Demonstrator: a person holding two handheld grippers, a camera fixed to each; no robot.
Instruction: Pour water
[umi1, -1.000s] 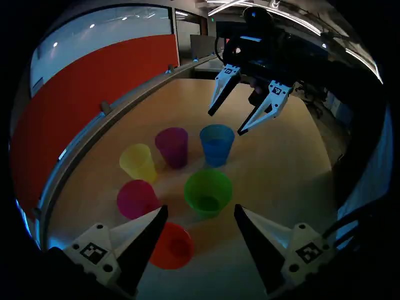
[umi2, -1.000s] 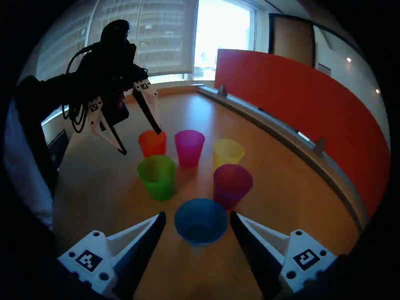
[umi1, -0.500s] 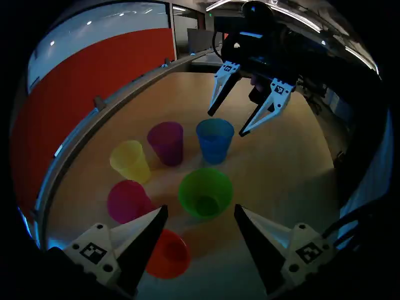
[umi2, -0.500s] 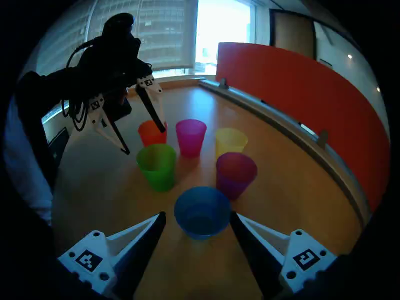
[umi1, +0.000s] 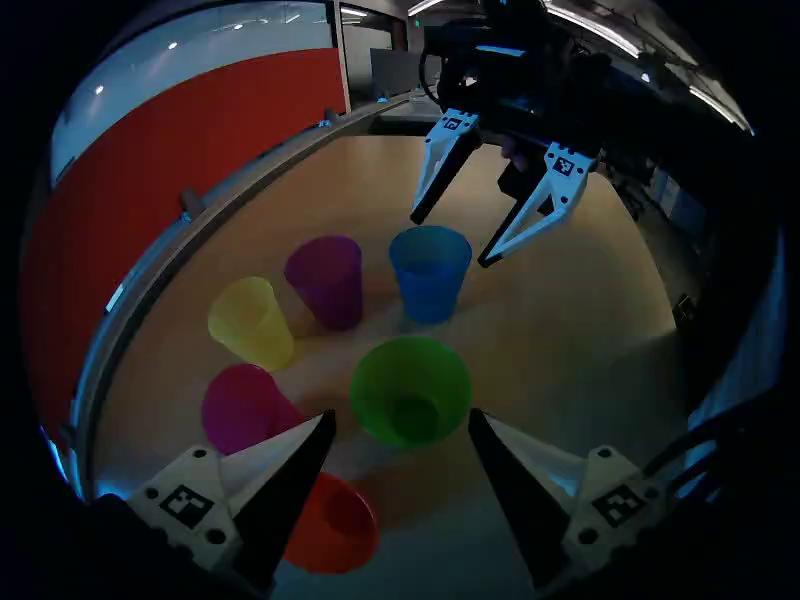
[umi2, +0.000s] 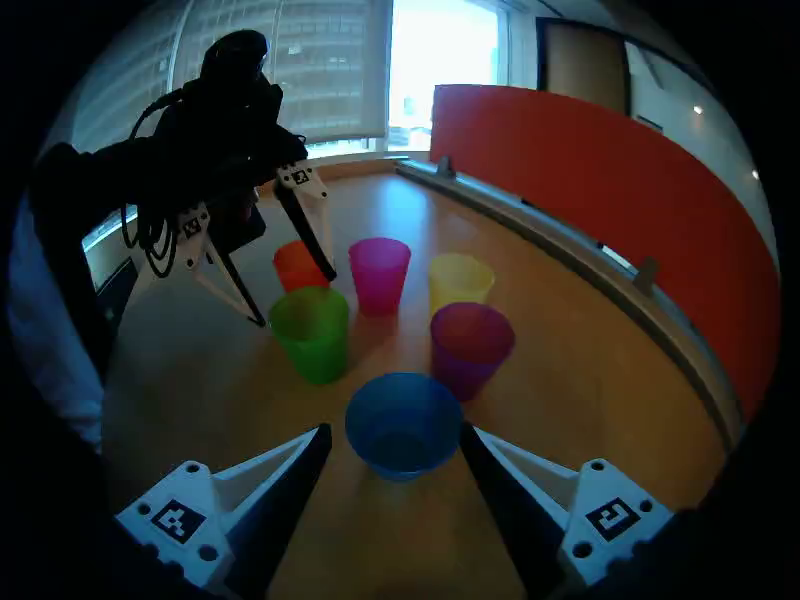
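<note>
Six plastic cups stand grouped on a wooden table (umi1: 560, 330). In the left gripper view my left gripper (umi1: 398, 415) is open, its fingertips flanking the near side of the green cup (umi1: 410, 390). An orange cup (umi1: 335, 520) sits low beside its left finger. Across the group, the right gripper (umi1: 448, 242) hangs open just above the far rim of the blue cup (umi1: 430, 272). In the right gripper view my right gripper (umi2: 394, 428) is open around the blue cup (umi2: 403, 425). The left gripper (umi2: 298, 300) stands open by the green cup (umi2: 310, 332) and orange cup (umi2: 297, 265).
Purple (umi1: 325, 280), yellow (umi1: 250, 322) and magenta (umi1: 240, 405) cups stand to the left of the green one. A red partition (umi1: 150, 170) with a metal rail borders that side of the table. A person's dark arm and white sleeve (umi2: 40, 330) are at the left in the right gripper view.
Both grippers have edged closer to the cup group. The green cup now sits nearer between the left fingertips, and the blue cup nearer between the right ones. Both stay open.
</note>
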